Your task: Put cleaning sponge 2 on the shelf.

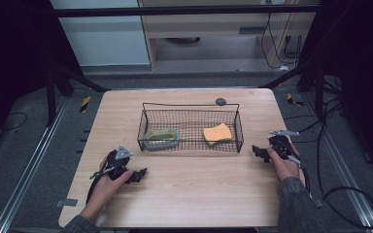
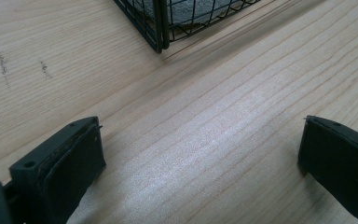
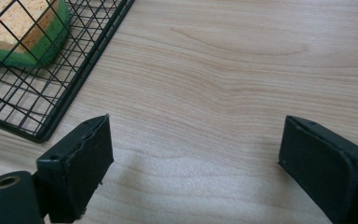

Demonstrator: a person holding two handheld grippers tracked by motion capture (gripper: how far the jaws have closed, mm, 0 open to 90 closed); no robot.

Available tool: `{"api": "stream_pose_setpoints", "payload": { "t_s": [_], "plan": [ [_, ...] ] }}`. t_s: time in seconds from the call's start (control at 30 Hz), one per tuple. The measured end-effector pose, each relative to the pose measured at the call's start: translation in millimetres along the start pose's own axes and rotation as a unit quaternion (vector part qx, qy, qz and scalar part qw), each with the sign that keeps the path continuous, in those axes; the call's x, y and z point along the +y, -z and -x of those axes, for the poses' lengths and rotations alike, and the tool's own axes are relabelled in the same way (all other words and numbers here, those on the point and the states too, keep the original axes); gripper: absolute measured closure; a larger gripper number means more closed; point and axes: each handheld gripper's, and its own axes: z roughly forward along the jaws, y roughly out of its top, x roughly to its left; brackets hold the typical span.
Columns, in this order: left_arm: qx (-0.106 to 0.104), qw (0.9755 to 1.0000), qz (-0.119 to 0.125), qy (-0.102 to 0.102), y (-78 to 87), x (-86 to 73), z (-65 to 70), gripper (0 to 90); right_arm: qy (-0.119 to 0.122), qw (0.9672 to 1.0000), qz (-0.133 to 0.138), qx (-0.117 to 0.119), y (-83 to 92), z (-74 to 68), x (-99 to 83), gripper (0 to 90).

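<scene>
A black wire basket stands in the middle of the wooden table. Inside it lie a green sponge at the left and an orange sponge with a green backing at the right. My left gripper rests low on the table in front of the basket's left corner, open, with bare wood between its jaws. My right gripper sits just right of the basket, open and empty. In the right gripper view the orange sponge shows through the mesh.
A small dark round object lies on the table behind the basket. Metal rails and cables run along the floor on both sides. The table's front edge is near the person's forearms.
</scene>
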Motion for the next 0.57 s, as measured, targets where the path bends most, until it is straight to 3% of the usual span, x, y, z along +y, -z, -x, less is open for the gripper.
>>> {"api": "stream_pose_setpoints", "payload": {
  "t_s": [0.2, 0.33, 0.57],
  "plan": [
    [0.000, 1.0000, 0.000, 0.000, -0.2, 0.2, -0.1, 0.0, 0.004, 0.9999, 0.004, -0.009, -7.7, -4.0, -2.8, 6.6],
    [0.000, 1.0000, 0.000, 0.000, -0.3, 0.3, -0.2, 0.0, 0.040, 0.9988, 0.000, -0.027, -10.9, -11.0, -4.4, 4.5],
    [0.000, 1.0000, 0.000, -0.001, -0.3, 0.3, -0.2, 0.0, 0.043, 0.9988, 0.000, -0.022, -9.6, -15.3, -6.3, 4.4]
  ]
}}
